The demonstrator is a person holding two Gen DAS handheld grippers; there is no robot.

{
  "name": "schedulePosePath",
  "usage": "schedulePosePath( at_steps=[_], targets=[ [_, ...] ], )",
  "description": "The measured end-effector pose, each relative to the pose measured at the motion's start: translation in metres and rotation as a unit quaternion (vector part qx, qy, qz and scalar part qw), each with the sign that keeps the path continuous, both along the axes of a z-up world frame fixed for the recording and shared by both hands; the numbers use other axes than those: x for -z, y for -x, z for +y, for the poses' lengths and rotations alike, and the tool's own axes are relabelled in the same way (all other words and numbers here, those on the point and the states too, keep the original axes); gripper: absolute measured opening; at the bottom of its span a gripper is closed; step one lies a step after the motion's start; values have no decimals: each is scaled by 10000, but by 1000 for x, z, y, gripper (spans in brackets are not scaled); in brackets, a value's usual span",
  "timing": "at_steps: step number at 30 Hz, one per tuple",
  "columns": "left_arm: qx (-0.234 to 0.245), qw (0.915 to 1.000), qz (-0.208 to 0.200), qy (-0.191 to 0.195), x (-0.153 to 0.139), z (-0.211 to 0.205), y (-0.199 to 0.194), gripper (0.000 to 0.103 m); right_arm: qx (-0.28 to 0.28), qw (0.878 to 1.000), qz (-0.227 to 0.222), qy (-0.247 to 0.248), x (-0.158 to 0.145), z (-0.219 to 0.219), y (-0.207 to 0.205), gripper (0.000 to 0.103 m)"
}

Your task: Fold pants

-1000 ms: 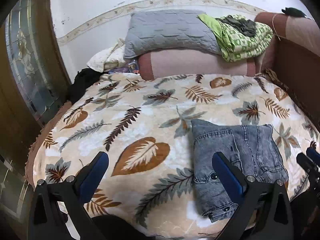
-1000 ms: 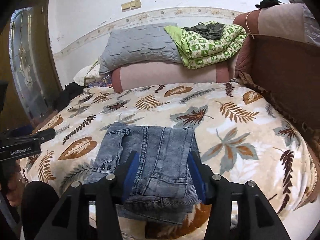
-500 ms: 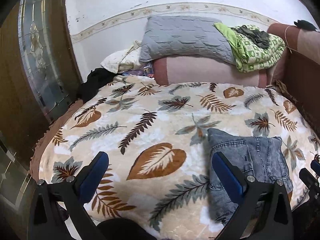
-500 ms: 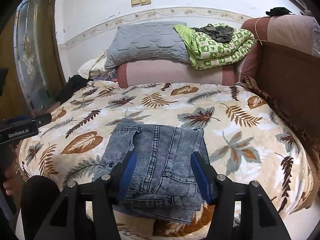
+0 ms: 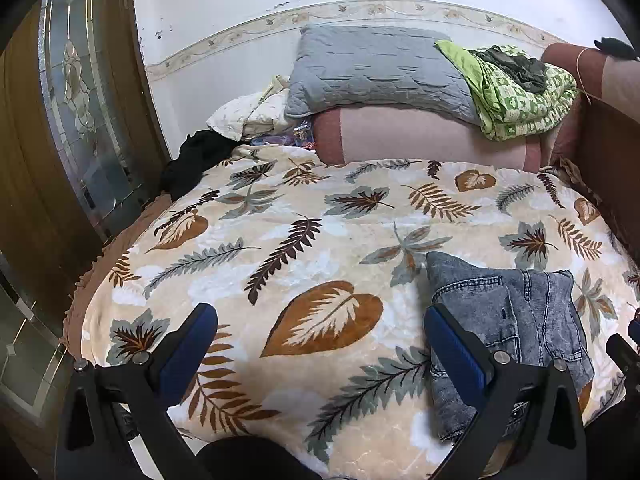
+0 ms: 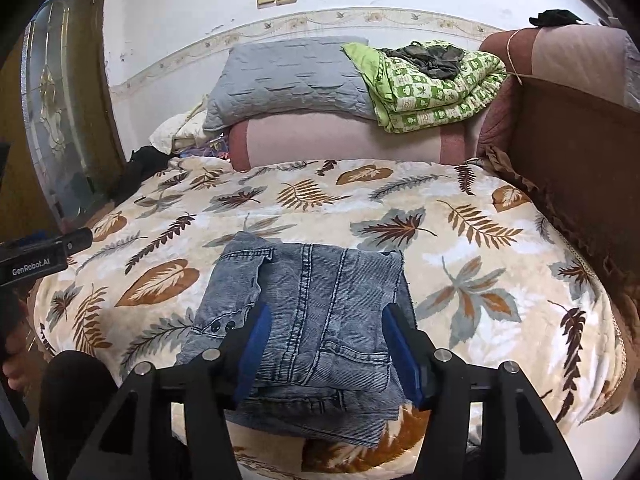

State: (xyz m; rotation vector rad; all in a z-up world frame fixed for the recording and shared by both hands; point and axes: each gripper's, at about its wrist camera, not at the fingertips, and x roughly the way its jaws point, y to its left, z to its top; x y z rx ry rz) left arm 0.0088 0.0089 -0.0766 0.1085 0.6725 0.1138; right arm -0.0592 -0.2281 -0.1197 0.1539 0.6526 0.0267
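Note:
Grey-blue denim pants (image 6: 320, 276) lie folded into a compact stack near the front edge of the leaf-print blanket (image 6: 460, 248). My right gripper (image 6: 328, 314) hovers over the near part of the stack, open; its blue pads (image 6: 256, 340) stand apart on either side and do not press the cloth. My left gripper (image 5: 320, 316) is open wide over bare blanket, with the pants (image 5: 532, 312) just to its right, partly behind its right finger. Nothing is held. In the right wrist view, the left gripper's body (image 6: 44, 256) shows at the left edge.
At the back of the bed lie a grey pillow (image 5: 376, 68) on a pink bolster (image 5: 420, 136) and a green patterned quilt (image 5: 520, 96). A brown padded side panel (image 6: 580, 152) bounds the right. A wooden door with glass (image 5: 72, 120) and a black garment (image 5: 192, 160) are on the left.
The left gripper has shifted a little to the left, so the pants sit further right in its view. The right gripper's jaws stand slightly wider. The pants have not moved.

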Motion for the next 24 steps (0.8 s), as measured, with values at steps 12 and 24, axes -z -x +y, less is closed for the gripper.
schedulePosePath(
  at_steps=[12,24],
  targets=[
    [52,10000,29,-39,2,-5,-1,103,118,9999,71,-5,3,-7,-2,62],
    [134,9998,96,-110,5,-9,-3,103,239,9995,213,-39,7,-17,-6,62]
  ],
)
